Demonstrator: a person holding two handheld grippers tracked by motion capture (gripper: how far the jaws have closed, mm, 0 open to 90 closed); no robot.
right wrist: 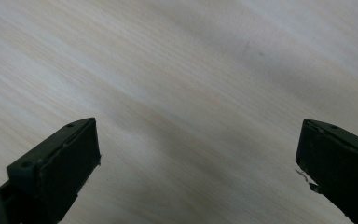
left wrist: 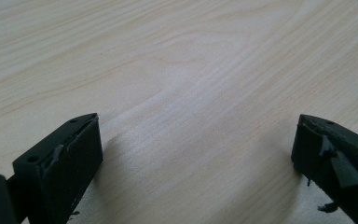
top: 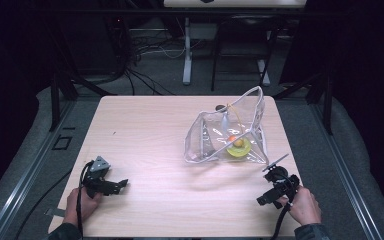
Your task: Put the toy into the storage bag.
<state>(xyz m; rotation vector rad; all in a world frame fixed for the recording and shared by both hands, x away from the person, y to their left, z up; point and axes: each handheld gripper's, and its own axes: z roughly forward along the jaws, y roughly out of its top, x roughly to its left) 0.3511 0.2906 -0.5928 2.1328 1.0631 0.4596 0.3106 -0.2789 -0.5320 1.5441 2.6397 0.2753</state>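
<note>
Left tool and right tool gape — clear bag beyond

My bench is pale wood grain, lit brightly against a dark room. Grey floor stretches beyond its far edge, where black cables tangle near a white table leg and dark chair legs. Metal rails flank both side edges.

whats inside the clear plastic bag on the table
Through the clear bag you can see a yellow-green round thing with a small orange piece beside it. What they are is too small to tell.
</note>
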